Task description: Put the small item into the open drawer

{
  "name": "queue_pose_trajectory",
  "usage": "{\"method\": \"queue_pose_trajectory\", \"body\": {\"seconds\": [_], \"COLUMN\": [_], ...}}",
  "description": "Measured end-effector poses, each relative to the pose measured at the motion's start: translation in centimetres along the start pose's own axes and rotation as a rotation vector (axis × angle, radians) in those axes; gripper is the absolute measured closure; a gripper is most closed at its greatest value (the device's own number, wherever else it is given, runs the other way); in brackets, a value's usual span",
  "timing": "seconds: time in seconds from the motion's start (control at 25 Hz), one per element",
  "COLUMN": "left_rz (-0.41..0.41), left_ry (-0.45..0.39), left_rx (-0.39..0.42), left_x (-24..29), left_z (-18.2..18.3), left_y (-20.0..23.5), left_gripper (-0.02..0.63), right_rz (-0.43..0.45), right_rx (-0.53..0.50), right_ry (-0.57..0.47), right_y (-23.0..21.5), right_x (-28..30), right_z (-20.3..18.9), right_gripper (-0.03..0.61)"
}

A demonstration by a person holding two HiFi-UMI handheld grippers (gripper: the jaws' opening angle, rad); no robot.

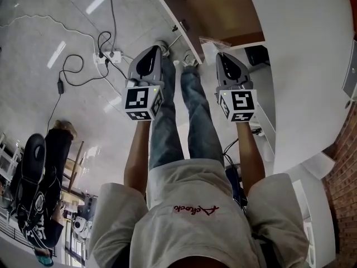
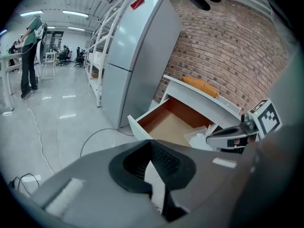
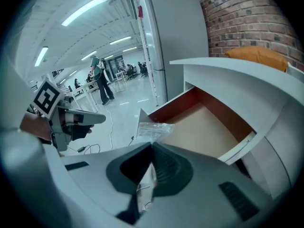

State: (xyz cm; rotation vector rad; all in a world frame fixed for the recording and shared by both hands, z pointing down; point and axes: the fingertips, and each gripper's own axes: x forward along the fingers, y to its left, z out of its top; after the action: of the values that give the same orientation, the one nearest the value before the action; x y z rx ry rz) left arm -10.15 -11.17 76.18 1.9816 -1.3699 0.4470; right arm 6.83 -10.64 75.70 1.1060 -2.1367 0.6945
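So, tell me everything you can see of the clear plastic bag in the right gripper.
The clear plastic bag is small, crinkled and see-through; its contents cannot be made out. The right gripper is shut on its lower part, so its top sticks out past the jaw tips, near the front panel of the open drawer.

It was a big open lab or office hall: strip lights (image 3: 83,11) ran along a high ceiling over a glossy tiled floor (image 2: 57,113), with desks (image 2: 50,61) and office chairs (image 2: 78,57) far back. A brick wall (image 2: 228,46), a tall grey fridge (image 2: 128,56) and a cabled power strip (image 1: 109,55) lay nearer.
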Motion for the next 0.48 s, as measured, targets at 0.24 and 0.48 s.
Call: {"method": "queue_pose_trajectory", "body": {"seconds": [0.24, 0.48], "left_rz": [0.001, 0.004], "left_ry": [0.003, 0.003], "left_rx": [-0.013, -0.03], "left_x": [-0.4, -0.6], "left_z": [-0.6, -1.2], "left_y": [0.3, 0.9], "left_gripper": [0.607, 0.607], "right_rz": [0.008, 0.028], "right_rx": [-0.031, -0.093], "right_ry": [-0.038, -0.065], "right_y": [-0.5, -0.9], "right_x": [3.1, 6.5], "right_z": [3.2, 6.8], "right_gripper": [0.566, 0.566]}}
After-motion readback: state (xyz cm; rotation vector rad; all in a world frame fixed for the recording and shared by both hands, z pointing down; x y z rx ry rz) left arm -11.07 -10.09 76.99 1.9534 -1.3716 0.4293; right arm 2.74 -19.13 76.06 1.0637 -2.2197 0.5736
